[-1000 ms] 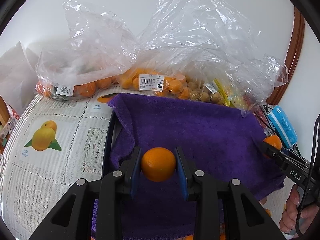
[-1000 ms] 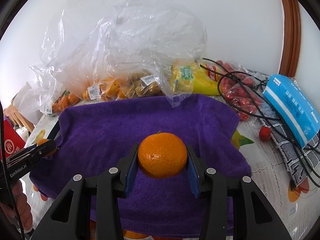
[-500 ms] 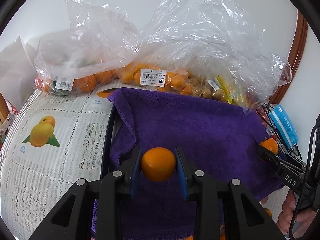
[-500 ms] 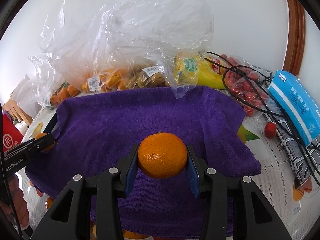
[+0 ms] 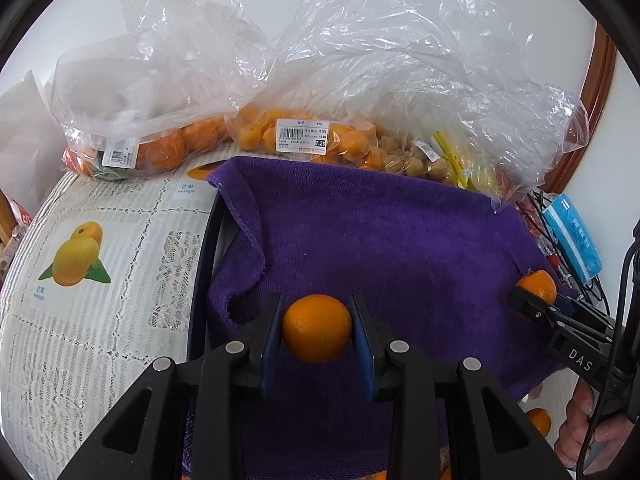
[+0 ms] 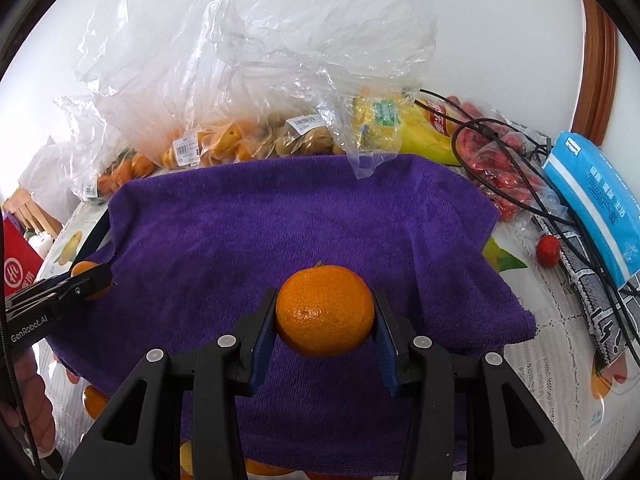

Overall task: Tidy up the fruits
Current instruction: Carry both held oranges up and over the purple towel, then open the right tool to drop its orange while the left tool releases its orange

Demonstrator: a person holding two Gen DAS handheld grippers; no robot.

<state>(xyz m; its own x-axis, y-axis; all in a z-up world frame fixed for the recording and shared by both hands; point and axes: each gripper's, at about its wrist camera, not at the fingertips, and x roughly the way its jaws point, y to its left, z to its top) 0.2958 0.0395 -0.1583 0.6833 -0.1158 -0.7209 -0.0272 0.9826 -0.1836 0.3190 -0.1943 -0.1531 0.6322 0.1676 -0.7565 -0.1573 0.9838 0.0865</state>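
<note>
My left gripper is shut on a small smooth orange and holds it over the near left part of a purple towel. My right gripper is shut on a larger pitted mandarin above the towel's near middle. Each gripper shows in the other view: the right one at the towel's right edge, the left one at its left edge. The towel drapes over a dark-rimmed tray.
Clear plastic bags of oranges, kumquats and small tan fruit line the wall behind the towel. Bananas, red fruit in a bag, black cables, a blue tissue pack and a loose red fruit lie at right. Loose oranges sit under the towel's near edge.
Both grippers have drawn slightly back and up from the towel, each still holding its fruit. More of the towel and the bags behind it has come into view.
</note>
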